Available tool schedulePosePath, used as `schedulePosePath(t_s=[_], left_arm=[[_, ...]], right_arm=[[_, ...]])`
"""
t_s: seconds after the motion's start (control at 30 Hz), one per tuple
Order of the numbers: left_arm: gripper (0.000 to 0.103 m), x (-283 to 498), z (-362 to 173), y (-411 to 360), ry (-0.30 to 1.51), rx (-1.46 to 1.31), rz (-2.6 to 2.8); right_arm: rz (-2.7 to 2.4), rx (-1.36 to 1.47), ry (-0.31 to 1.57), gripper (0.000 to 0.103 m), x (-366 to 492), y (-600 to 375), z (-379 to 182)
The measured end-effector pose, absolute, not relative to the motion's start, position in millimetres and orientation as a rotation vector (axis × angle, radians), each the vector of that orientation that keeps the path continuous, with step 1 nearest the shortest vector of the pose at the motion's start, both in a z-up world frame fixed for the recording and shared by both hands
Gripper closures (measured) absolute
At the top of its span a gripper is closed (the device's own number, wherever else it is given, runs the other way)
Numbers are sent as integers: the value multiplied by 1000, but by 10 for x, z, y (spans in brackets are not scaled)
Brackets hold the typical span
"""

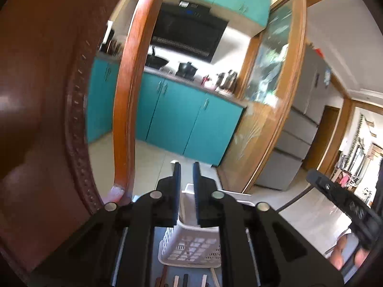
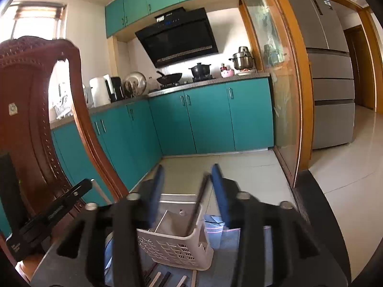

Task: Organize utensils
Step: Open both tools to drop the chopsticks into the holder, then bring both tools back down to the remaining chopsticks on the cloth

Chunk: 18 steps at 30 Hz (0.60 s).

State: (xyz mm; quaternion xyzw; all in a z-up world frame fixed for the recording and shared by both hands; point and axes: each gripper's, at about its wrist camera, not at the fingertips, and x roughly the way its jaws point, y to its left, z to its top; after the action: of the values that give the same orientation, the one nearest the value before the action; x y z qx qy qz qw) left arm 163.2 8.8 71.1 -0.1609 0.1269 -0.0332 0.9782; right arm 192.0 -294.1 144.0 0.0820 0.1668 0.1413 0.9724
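At the table's far edge, your two grippers hover over a white utensil basket with a teal kitchen beyond.

A carved wooden chair (image 2: 28, 124) rises at the left edge of the table; the white slotted utensil basket (image 2: 177, 246) stands on a blue cloth (image 2: 222, 241) near the far edge, a dark chopstick (image 2: 197, 209) leaning in it. Several utensil ends (image 2: 165, 278) lie on the cloth just before the basket. Your right gripper (image 2: 188, 191) has its jaws spread, nothing pinched; your left gripper (image 1: 186, 186) shows a narrow gap, its jaws holding nothing.
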Motion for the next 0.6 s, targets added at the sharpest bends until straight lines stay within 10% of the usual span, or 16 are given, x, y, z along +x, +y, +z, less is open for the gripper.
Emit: schedulePosePath(t_s=[0.6], left_arm=[[88,1600,-862,-256,975,-59,58]], right_arm=[[165,130,661,59,1823,-3208,340]])
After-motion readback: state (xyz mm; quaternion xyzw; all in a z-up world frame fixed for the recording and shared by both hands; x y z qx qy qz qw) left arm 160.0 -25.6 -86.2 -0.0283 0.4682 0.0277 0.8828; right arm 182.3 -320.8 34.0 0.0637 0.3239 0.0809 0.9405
